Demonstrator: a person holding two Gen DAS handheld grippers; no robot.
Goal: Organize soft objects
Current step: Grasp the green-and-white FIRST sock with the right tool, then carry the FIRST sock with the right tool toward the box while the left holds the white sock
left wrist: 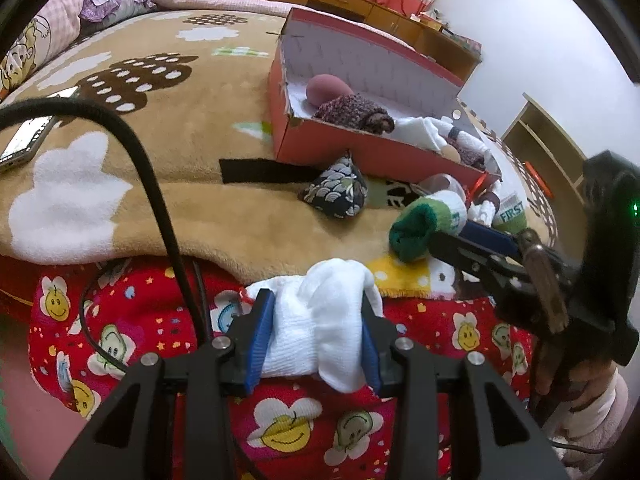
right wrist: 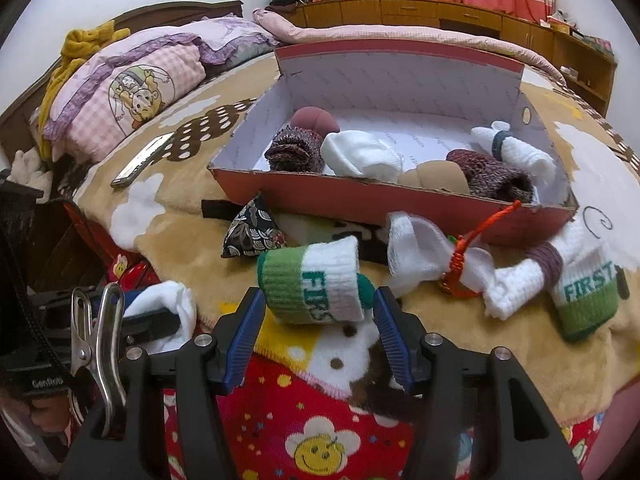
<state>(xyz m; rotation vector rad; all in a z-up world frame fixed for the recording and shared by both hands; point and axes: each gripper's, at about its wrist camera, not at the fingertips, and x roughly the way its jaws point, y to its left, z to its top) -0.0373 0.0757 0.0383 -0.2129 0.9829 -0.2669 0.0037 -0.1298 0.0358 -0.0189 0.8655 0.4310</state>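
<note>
The left gripper (left wrist: pixel 316 320) jaws squeeze a soft white rolled sock (left wrist: pixel 320 320); the right gripper (right wrist: pixel 318 332) jaws stand open around a green-and-white rolled sock (right wrist: pixel 312 280) on the bed

Socks (right wrist: pixel 362 154) in box (right wrist: pixel 400 200) on bed (right wrist: pixel 188 236)

The dark fisheye rim cuts off every corner of both wrist views.

In the left wrist view, the near red wall of the shoebox (left wrist: pixel 320 136) hides the lower parts of the rolled socks inside. A phone (left wrist: pixel 24 140) runs off the left edge. The black cable (left wrist: pixel 152 184) drops out of sight behind the gripper frame. The lettered sock (left wrist: pixel 510 214) is partly covered by the other gripper.

In the right wrist view, the lettering on the green-and-white sock roll (right wrist: pixel 316 286) breaks off where the roll curves under. The small orange object (right wrist: pixel 456 276) tied with cord is too buried among white socks to identify.
</note>
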